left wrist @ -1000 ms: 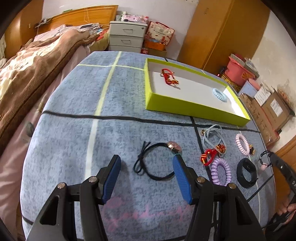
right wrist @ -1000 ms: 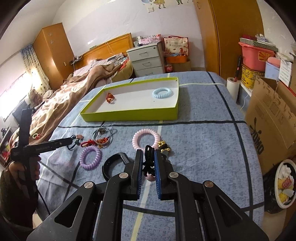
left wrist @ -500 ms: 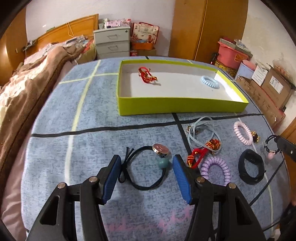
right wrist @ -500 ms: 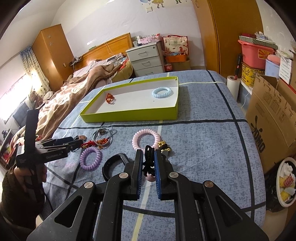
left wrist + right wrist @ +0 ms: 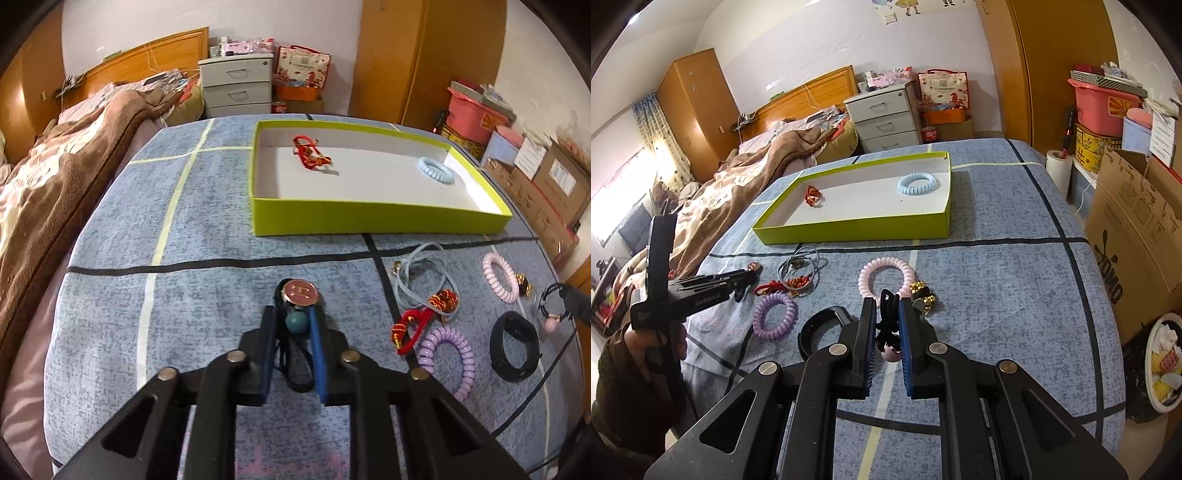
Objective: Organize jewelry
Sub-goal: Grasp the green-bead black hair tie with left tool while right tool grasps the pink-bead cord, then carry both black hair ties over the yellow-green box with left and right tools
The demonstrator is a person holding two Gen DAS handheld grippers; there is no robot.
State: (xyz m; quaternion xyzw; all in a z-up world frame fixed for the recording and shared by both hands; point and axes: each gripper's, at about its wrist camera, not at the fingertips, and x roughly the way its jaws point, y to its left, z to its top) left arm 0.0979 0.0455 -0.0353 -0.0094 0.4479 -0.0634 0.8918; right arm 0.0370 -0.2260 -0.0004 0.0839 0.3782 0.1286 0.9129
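Task roughly a quarter done, by my count. Two pieces lie in the green box (image 5: pixel 369 218) at the far end of the bed: red knot bracelet (image 5: pixel 311 156) near its far left corner, blue coil tie (image 5: pixel 436 170) toward its right side.

Left on the blue cover (image 5: pixel 207 317), near the front right edge: grey cord loops (image 5: pixel 417 273), red-gold charm bracelet (image 5: pixel 417 321), purple coil tie (image 5: pixel 452 358), pink coil tie (image 5: pixel 498 275) with gold bells (image 5: pixel 923 291) beside it, black band (image 5: pixel 513 350).

Left gripper (image 5: pixel 293 325): jaws closing, pads pinching the black cord tie (image 5: pixel 295 363); its round pink button (image 5: pixel 299 291) and teal bead (image 5: pixel 296 322) poke out past the tips. It looks to be resting on the cover, not lifted.

Right gripper (image 5: pixel 888 314): jaws nearly shut, clamped on the black pink-bead tie (image 5: pixel 888 325), held over the cover by the front edge.

Versus a second ago: left jaws stood wide apart with the cord tie lying open and round between them; now squeezed narrow. Right gripper unchanged, same hold. Box contents unchanged.
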